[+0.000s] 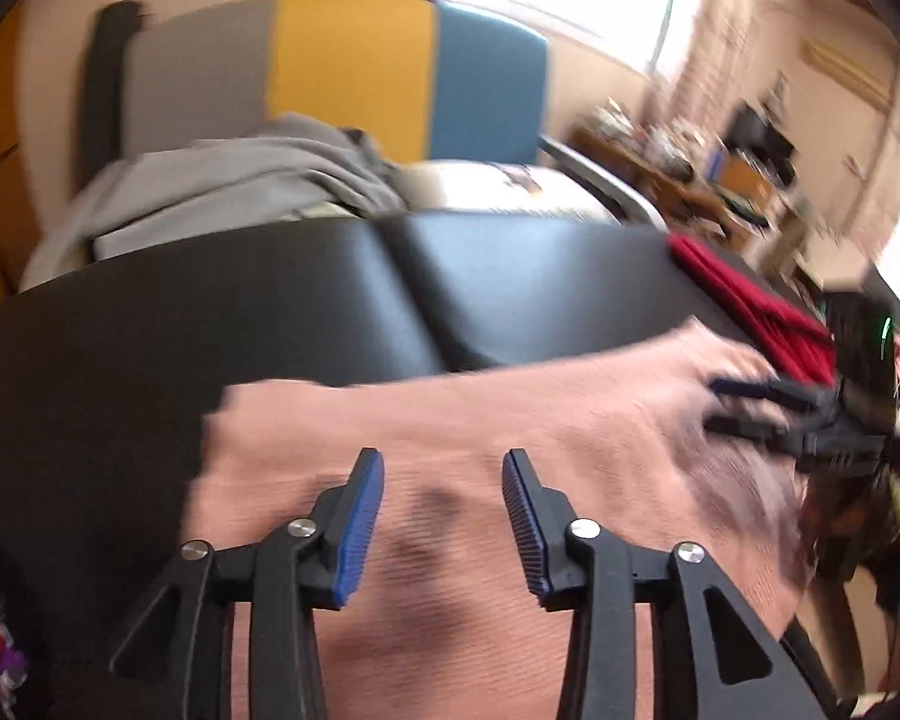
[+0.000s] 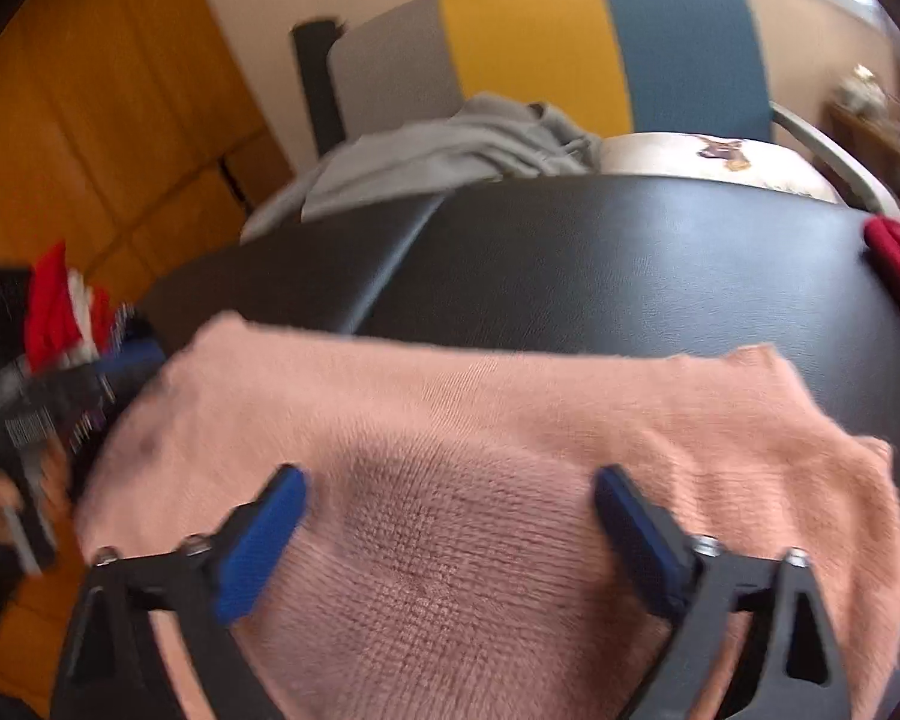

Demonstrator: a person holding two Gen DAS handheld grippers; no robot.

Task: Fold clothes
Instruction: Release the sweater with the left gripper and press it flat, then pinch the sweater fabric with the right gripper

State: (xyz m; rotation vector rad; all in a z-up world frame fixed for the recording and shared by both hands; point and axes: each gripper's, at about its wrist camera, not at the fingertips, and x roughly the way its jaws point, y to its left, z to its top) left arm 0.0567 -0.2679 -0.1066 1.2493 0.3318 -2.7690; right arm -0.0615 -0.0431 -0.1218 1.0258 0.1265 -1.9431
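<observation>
Two grippers, left gripper (image 1: 443, 525) and right gripper (image 2: 450, 540), hover wide open and empty over the pink knitted garment (image 2: 480, 450), spread at the black padded bench's (image 2: 630, 264) near edge; whether partly folded, I cannot tell.

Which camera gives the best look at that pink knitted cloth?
The right wrist view: the pink knitted cloth shows its far edge, both corners and sharp knit. The left wrist view shows it blurrier, its right side crossed by the right gripper.
</observation>
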